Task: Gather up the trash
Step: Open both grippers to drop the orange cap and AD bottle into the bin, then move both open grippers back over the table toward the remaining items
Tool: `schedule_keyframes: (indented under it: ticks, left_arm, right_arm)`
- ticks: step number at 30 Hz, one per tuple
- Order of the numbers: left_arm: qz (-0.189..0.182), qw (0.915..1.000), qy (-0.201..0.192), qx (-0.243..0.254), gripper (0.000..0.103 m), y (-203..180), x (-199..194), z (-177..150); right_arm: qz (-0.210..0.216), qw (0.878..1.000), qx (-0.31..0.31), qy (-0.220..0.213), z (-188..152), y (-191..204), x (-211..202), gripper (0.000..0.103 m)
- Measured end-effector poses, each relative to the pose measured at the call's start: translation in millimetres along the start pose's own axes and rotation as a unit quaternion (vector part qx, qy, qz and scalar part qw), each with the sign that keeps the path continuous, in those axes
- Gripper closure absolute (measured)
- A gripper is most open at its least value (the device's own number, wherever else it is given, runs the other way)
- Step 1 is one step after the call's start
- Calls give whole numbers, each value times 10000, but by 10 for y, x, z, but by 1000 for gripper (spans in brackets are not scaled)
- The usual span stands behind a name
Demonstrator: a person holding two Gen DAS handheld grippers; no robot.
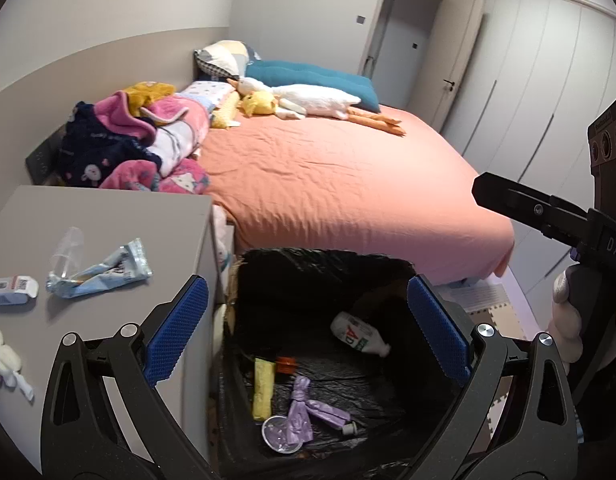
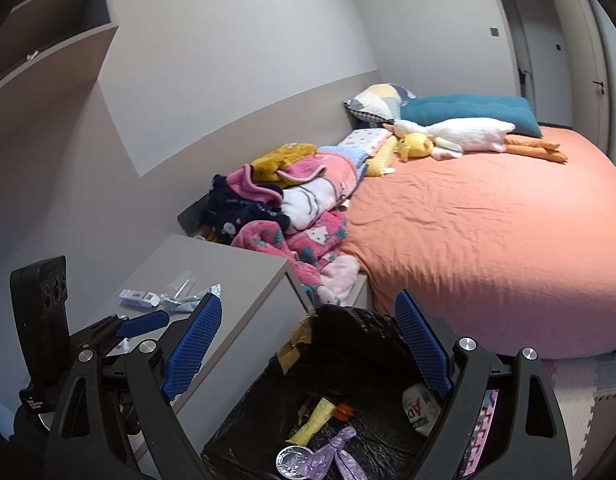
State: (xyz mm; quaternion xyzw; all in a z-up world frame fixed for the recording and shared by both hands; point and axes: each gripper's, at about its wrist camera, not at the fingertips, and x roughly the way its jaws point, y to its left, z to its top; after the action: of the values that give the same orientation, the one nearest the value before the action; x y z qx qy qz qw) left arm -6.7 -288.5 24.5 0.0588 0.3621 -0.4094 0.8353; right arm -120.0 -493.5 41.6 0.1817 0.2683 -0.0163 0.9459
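Glossy crinkled black plastic bag (image 1: pixel 348 384); smooth white plastic bottle (image 1: pixel 358 334); matt grey nightstand (image 1: pixel 107 216); shiny foil wrapper (image 1: pixel 101 272) near its front edge; wrinkled orange cloth sheet (image 1: pixel 328 176).

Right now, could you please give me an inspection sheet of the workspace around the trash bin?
Surface: grey nightstand beside the bed.
Job's things: black-lined bin holds a white bottle, yellow wrapper, purple bag and clear lid; a crumpled blue wrapper, clear cup and small box remain on the nightstand.
Clutter: white tissue wad; blankets and plush goose on the bed.
Grippers: left gripper and right gripper both open, empty, above the bin.
Cables: nothing seen.
Surroundings: orange bed, wardrobe, open door.
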Motion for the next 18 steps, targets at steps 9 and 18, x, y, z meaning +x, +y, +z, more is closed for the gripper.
schedule_keyframes:
  ticks: [9, 18]
  left_arm:
    - [337, 9990, -40, -289, 7, 328, -173, -103]
    - [753, 9948, -58, -684, 7, 739, -411, -293]
  right_arm:
    - [346, 9988, -265, 224, -14, 356, 265, 15]
    - [673, 9953, -527, 452, -60, 776, 559, 15]
